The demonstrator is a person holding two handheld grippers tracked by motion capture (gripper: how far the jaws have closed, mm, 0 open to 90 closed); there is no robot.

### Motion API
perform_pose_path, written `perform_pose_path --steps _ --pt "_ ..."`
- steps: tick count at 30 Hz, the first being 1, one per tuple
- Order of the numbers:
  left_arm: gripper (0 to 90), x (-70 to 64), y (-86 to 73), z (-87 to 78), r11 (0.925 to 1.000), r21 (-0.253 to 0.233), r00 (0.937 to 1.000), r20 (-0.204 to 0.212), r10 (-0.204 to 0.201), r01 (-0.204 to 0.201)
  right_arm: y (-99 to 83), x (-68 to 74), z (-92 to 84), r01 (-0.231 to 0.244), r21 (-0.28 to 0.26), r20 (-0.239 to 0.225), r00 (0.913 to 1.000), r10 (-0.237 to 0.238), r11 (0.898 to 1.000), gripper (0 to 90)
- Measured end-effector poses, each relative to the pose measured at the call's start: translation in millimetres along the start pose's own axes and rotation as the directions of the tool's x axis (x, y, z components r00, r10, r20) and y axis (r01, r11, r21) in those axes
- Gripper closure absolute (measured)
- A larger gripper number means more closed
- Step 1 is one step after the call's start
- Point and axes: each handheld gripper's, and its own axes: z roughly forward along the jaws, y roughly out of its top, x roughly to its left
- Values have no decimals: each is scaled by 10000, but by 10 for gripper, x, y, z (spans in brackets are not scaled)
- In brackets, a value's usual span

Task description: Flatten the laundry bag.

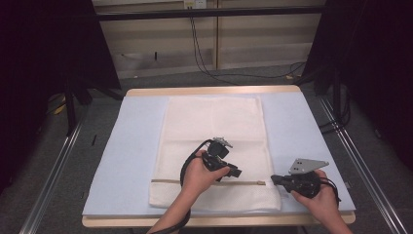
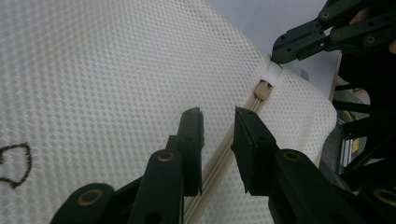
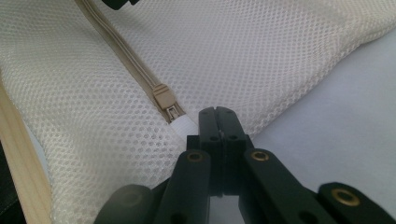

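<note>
- High view: a white mesh bag (image 1: pixel 214 146) lies flat on the pale blue mat (image 1: pixel 131 161) on the worktop (image 1: pixel 214 90). A tan zipper (image 1: pixel 195 182) runs across the bag near its near edge. The left hand-held gripper (image 1: pixel 235 171) sits over the zipper, and the hand hides part of it. The right hand-held gripper (image 1: pixel 273 179) touches the bag's right edge, just beside the zipper's end. You cannot tell what is inside the bag.
- Left gripper view: the left hand-held gripper (image 2: pixel 218 122) has its jaws partly open, one on each side of the zipper (image 2: pixel 223 154), not pressing it. The zipper slider (image 2: pixel 264 89) lies farther along, and a white tab (image 2: pixel 272 71) by it is pinched by the other gripper. A dark mark (image 2: pixel 16 163) on the mesh is cut off at the left edge.
- Right gripper view: the right hand-held gripper (image 3: pixel 216 114) has its jaws squeezed tight together. The white tab (image 3: pixel 183 125) runs from the tan slider (image 3: pixel 164 98) up to the jaw tips. The tips hide its end.
</note>
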Motion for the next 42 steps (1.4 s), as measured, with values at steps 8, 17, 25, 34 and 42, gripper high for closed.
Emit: perform_pose_path --steps 8,17,25,34,42 --pt "702 -75 64 115 9992 124 9991 216 -370 367 -1 31 0 195 -6 -104 9998 -195 9998 900" --pt "771 -141 114 274 9951 454 9932 717 -915 883 -25 27 12 217 52 -221 9995 -216 9998 900" --pt "771 -182 150 403 9864 657 9838 881 -1561 1507 -28 41 32 307 143 -211 9993 -304 9994 900" --pt "753 -207 142 543 9790 911 9789 761 -1897 1826 -24 53 56 405 281 -260 9989 -398 9988 900" --pt "747 -255 175 603 9765 1105 9804 480 -1912 1850 -32 61 69 399 309 -241 9989 -391 9987 900"
